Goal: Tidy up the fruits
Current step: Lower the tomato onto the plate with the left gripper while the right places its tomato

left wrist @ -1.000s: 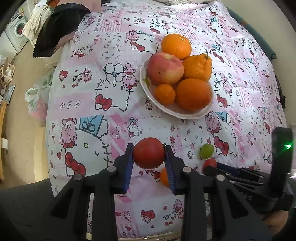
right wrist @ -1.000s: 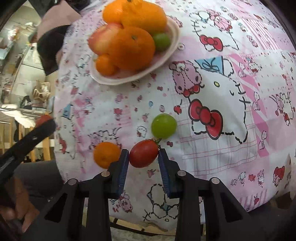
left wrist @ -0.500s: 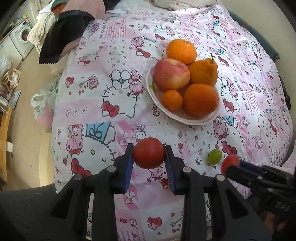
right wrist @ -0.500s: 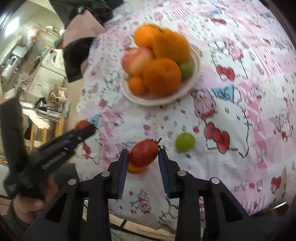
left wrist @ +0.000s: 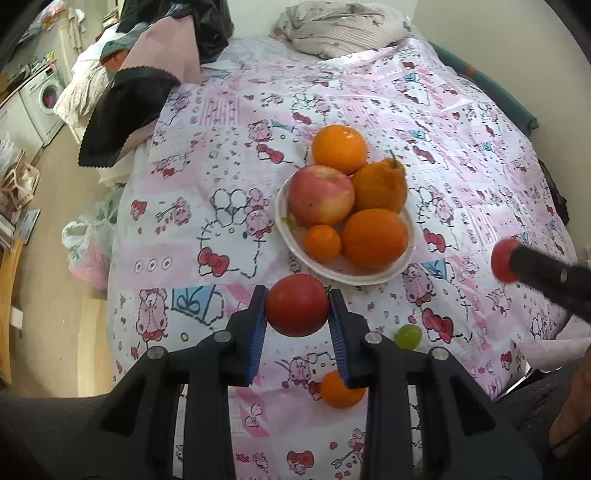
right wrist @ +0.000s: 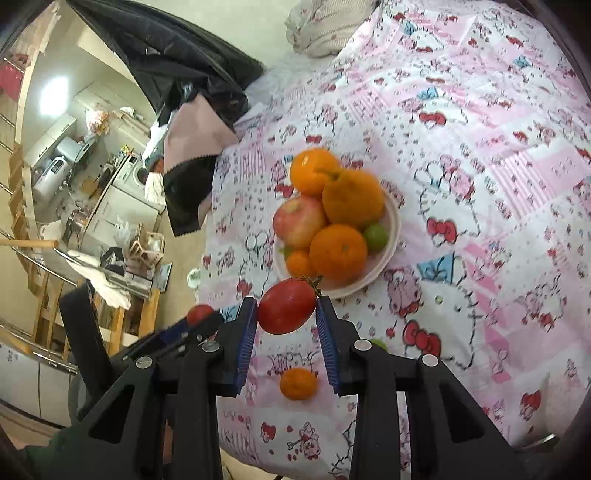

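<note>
Pink cartoon-print cloth [left wrist: 229,206] covers the table; each gripper [left wrist: 297,306] [right wrist: 286,314] clasps, seemingly, a tomato [left wrist: 297,305] [right wrist: 286,311].

Setting: a lived-in home. Indicators: a cartoon-print pink bedsheet [left wrist: 236,206] covering the surface, a washing machine [left wrist: 46,98] beside white cabinets, clothing [left wrist: 147,74] heaped at the far edge, a crumpled blanket [left wrist: 340,27], and a kitchen area [right wrist: 92,173] with appliances.

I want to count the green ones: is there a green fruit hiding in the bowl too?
Yes, the right wrist view shows a green fruit tucked in the bowl beside the big orange.
</note>
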Demonstrator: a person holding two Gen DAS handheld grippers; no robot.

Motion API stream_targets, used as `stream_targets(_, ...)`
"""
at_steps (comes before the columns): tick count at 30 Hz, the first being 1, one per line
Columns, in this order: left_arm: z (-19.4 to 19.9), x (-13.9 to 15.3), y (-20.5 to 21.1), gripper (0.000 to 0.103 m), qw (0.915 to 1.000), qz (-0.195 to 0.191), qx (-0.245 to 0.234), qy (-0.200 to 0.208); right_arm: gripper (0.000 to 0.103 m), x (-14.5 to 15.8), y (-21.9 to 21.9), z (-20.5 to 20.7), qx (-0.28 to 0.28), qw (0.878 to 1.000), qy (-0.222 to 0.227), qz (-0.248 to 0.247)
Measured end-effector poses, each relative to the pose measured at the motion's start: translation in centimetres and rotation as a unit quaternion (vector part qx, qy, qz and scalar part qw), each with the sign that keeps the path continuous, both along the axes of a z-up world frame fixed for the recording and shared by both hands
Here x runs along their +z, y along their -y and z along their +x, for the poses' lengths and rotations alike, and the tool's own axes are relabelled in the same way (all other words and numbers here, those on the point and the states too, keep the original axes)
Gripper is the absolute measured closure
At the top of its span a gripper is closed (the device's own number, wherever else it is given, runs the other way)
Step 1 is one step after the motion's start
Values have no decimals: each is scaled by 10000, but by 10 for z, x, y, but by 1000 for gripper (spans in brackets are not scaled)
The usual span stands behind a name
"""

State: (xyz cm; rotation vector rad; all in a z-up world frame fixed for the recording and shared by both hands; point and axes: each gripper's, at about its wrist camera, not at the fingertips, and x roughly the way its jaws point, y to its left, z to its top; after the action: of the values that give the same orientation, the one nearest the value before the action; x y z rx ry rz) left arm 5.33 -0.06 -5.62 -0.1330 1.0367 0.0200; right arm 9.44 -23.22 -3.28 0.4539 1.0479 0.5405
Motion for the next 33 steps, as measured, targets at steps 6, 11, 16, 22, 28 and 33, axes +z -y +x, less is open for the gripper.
stream_targets(6,8,5,5,75,9999,-91,-107,-15,68,8,15,26,-231,9997,109,30)
stream_targets(11,19,7,7,75,9996,-259,-93,-108,68,7,14,47,-251,9996,119,-70)
stream_targets(16,36,17,8,75,9996,-245,-149,-65,68,0,14,70,-225,9996,21,-149)
stream_targets(22,65,21,7,75,9994,-61,-326,-135,68,-11,8,92,-173,9994,-105,-274)
stream_targets(28,95,15,5,75,9985,16,-447,-317,68,-22,-3,105,-54,9992,-241,-317)
stream_targets(33,117,2,-2,75,9982,-189,-382,-425,68,-34,-7,115,7,9986,-522,-43)
